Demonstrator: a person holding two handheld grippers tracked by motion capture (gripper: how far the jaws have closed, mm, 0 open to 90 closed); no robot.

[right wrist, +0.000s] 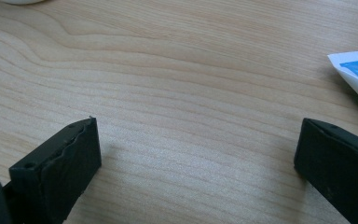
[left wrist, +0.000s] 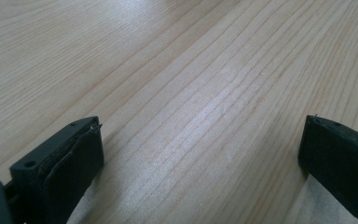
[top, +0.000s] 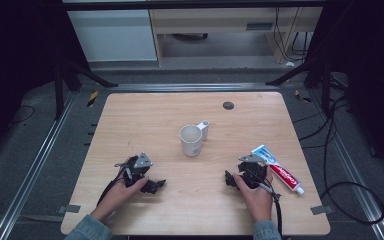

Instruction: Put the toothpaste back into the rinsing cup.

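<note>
Left gripper [top: 152, 186] resting low over the table [top: 130, 115], jaws gaping wide around bare wood, white mug [top: 191, 140] standing mid-table, right gripper [top: 228, 179] lying likewise spread and empty, toothpaste tube [top: 278, 170] lying just beside it.

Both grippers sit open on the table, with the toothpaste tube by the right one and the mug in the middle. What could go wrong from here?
1. The toothpaste tube lies flat beside the right gripper; open jaws may push it along the table instead of closing on it.
2. It lies near the table's right edge, so a nudge could send it off.
3. The mug stands upright between both hands; the left gripper reaching in could tip it.
</note>
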